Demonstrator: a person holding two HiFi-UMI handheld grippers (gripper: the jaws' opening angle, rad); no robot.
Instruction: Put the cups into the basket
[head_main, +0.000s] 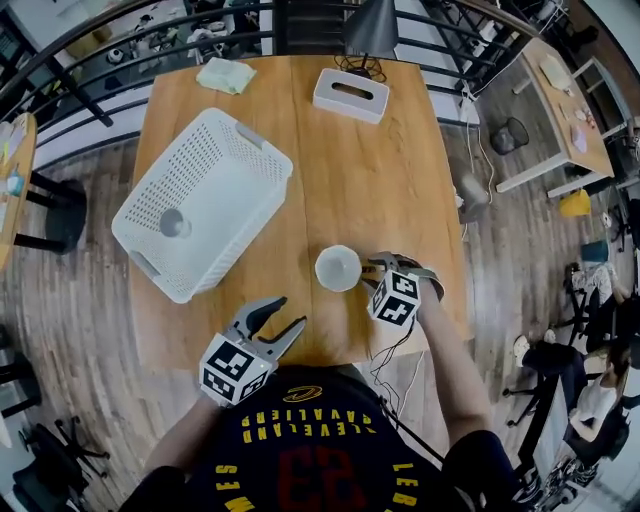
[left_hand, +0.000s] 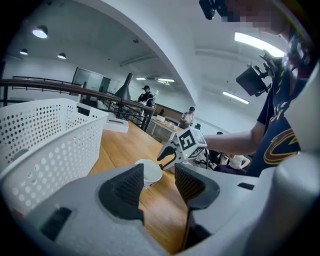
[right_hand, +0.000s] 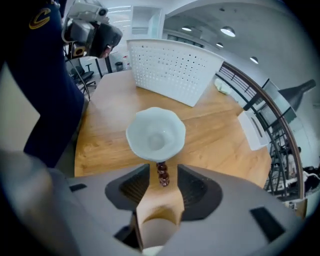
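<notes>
My right claw (right_hand: 162, 170) points steeply down at the white cup (right_hand: 156, 134), which stands upright on the wooden desk (head_main: 360, 180), near the front edge and to the right of the basket (head_main: 200, 200). The jaws are wide apart. The brown beaded handle (right_hand: 162, 177) of the cup is between the two pads, but the pads do not press on it; I can see bare wood on both sides of the beads. So this claw holds nothing at this moment.

My left claw (head_main: 289, 312) is lower on the desk, close to my body, and it points more level, toward the same cup. Its jaws are also fully apart and nothing is between them. In its own view the cup appears beyond the pads, with the marker cube (left_hand: 187, 142) of the right claw just behind it.

The white perforated basket lies to the left on the desk, turned at an angle, well apart from the cup. Inside it, near its middle, there is another small cup (head_main: 173, 222).

At the far side of the desk I see a white tissue box (head_main: 350, 95) and a pale cloth (head_main: 225, 75) at the far left corner.
</notes>
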